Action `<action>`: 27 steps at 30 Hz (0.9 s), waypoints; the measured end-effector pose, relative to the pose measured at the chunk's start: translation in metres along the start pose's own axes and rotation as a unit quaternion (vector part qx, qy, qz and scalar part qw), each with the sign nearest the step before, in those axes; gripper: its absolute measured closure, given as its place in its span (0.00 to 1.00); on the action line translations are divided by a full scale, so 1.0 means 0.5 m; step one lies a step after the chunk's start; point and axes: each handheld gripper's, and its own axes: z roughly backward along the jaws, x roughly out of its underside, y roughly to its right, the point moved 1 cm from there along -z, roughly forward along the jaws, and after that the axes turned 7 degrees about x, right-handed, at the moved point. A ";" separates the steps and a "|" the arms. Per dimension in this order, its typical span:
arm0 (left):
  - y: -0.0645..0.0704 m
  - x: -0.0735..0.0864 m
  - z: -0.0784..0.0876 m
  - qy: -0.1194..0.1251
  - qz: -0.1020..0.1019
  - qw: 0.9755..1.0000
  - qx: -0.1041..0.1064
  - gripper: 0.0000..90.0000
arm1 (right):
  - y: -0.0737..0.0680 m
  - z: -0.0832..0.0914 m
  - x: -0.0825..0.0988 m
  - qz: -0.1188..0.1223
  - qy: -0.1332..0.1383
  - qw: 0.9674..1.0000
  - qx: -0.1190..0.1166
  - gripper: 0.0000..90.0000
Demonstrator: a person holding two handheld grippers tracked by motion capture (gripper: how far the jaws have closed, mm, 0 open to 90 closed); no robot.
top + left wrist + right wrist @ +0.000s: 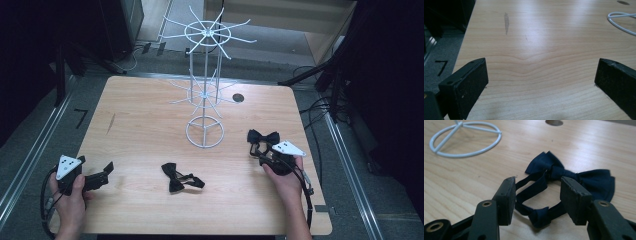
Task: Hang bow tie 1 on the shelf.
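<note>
Right gripper (536,195): jaws half open, standing on both sides of the strap loop of the navy bow tie (569,173), not yet pressing it; the strap gives an easy hold.
Navy bow tie: flat on the surface (140,125), right of the white wire rack (205,75).
Left gripper (540,82): jaws wide open, nothing between, resting aside.
Second bow tie (180,177): waits in the middle.

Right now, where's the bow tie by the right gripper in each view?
High view: bow tie right of centre, just beyond the right gripper.
Left gripper view: not in it.
Right gripper view: centre, its strap loop between the open jaws.
Shared landmark: the white wire stand's ring base, upper left in the right gripper view, top right in the left gripper view.
</note>
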 end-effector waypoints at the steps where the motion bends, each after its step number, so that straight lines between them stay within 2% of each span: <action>1: -0.003 0.000 0.000 0.003 0.003 1.000 0.002 0.00 | -0.001 -0.001 0.001 0.001 -0.003 1.000 0.000 0.53; 4: -0.006 -0.001 0.001 0.003 0.002 1.000 0.000 0.00 | -0.001 -0.003 0.005 0.003 -0.012 1.000 -0.003 0.54; 6: -0.009 -0.001 0.001 0.006 0.003 1.000 0.007 0.00 | -0.003 -0.006 0.009 0.002 -0.023 1.000 -0.006 0.60; 8: -0.015 -0.001 0.002 0.001 0.010 1.000 0.026 0.00 | -0.006 -0.009 0.013 0.001 -0.040 0.999 -0.014 0.63; 10: -0.016 -0.001 0.001 0.000 0.012 0.999 0.030 0.00 | -0.010 -0.012 0.014 0.009 -0.056 0.998 -0.018 0.68; 11: -0.016 -0.001 0.001 0.000 0.012 0.999 0.030 0.00 | -0.010 -0.012 0.014 0.009 -0.056 0.998 -0.018 0.68; 12: -0.015 -0.002 0.000 -0.002 0.011 0.999 0.033 0.00 | -0.015 -0.014 0.014 0.013 -0.066 0.998 -0.016 0.75; 15: -0.013 -0.002 -0.002 -0.010 0.005 1.000 0.029 0.00 | -0.017 -0.013 0.015 0.009 -0.070 0.997 -0.020 0.84; 18: -0.012 -0.002 -0.003 -0.020 0.003 0.999 0.033 0.00 | -0.020 -0.010 0.016 0.000 -0.072 0.997 -0.023 0.92; 21: -0.013 -0.002 -0.003 -0.024 0.003 0.999 0.037 0.00 | -0.022 -0.007 0.016 0.001 -0.077 0.997 -0.021 0.99; 25: -0.015 -0.002 -0.004 -0.025 0.006 0.999 0.042 0.00 | -0.027 -0.004 0.013 -0.003 -0.077 0.997 -0.024 1.00; 26: -0.014 -0.002 -0.004 -0.028 0.006 0.999 0.043 0.00 | -0.029 0.000 0.008 -0.018 -0.063 0.997 -0.030 1.00; 27: -0.014 -0.002 -0.005 -0.029 0.005 0.999 0.044 0.00 | -0.030 0.003 0.005 -0.026 -0.061 0.997 -0.031 1.00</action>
